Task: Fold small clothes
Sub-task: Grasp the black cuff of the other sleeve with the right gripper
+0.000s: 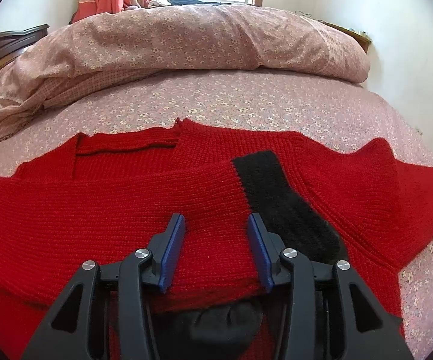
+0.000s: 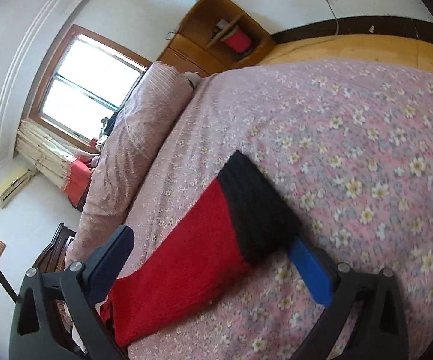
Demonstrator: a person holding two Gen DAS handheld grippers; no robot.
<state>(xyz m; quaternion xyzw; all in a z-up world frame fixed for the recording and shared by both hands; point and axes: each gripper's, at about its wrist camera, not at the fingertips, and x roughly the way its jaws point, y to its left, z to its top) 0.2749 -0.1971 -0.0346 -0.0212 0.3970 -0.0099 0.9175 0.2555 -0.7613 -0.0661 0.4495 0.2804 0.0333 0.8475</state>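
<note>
- while the red knitted sweater (image 1: 102, 198) lay spread flat on the floral bedsheet (image 1: 276, 102), one sleeve was seen already laid across its body, the black cuff (image 1: 273, 192) resting on the chest.
- the left gripper (image 1: 216, 246) was held low over the folded sleeve with its jaws parted; knit showed between the blue pads (image 1: 172, 252), but nothing was pinched.
- in the right wrist view, the other sleeve (image 2: 186, 258) with its black cuff (image 2: 255, 207) was seen lying between the spread fingers of the right gripper (image 2: 216, 267); the blue pad (image 2: 309, 273) stood clear of the cloth, so no grip was judged to be made. whether the sleeve was lifted or lay on the sheet could not be told, the frame being blurred.
- the step in hand was judged to be the folding in of this second sleeve.
- to do it well, the cuff should be pinched near its end, through both layers, so that the loose knit is not stretched.
- the sleeve should be carried over the body and laid to mirror the first, the fold falling along the shoulder seam.
- the left gripper could be pressed lightly on the body, so that the sweater is not dragged across the sheet.
- the rolled quilt (image 1: 186, 42) lay well apart behind and was not expected to interfere.
</note>
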